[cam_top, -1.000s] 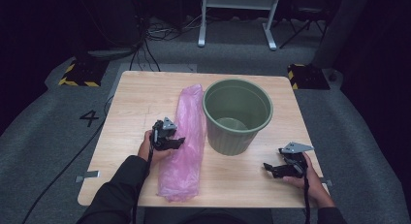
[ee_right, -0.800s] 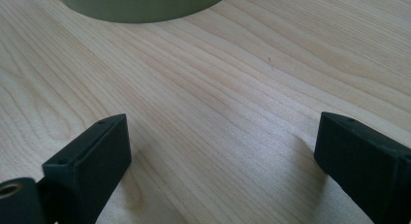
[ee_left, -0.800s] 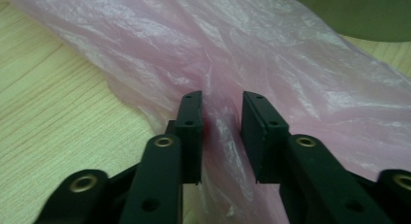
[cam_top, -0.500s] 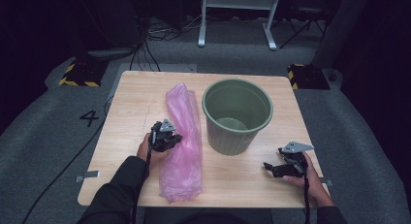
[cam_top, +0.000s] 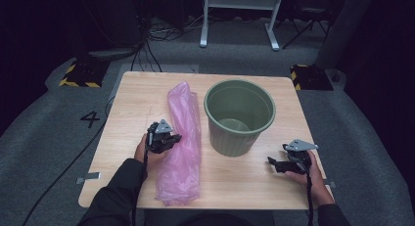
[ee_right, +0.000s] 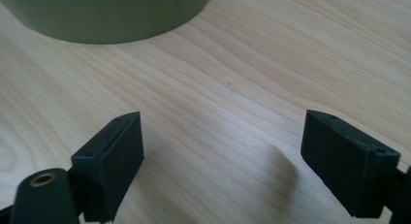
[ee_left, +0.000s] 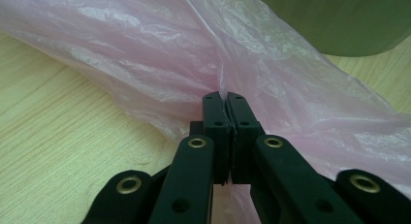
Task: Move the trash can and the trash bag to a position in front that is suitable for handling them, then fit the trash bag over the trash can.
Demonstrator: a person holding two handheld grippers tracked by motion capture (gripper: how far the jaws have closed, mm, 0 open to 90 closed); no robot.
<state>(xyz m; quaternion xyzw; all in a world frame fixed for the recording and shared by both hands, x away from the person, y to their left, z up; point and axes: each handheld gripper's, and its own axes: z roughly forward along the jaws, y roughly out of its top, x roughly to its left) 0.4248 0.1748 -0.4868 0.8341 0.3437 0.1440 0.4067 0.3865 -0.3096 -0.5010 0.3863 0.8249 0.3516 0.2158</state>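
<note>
A: Lying lengthwise on the pale wooden table (cam_top: 122, 103), just left of the green bin (cam_top: 240, 116): a pink plastic bag (cam_top: 182, 152). Thin, translucent, crinkled all over, glossy on the folds.

B: Held?

A: Pinched near the middle by the left gripper (cam_top: 172, 138), black jaws pressed together on a gathered fold of the film (ee_left: 223, 86).

B: And the bin?

A: Round, smooth matte plastic, tapering downward, upright, open-topped.

B: Right gripper (cam_top: 272, 163)?

A: Resting low near the table's front right corner, well apart from the bag. Blocky black pads (ee_right: 114, 141) spread wide, lately narrowing slightly, only bare wood grain between.
</note>
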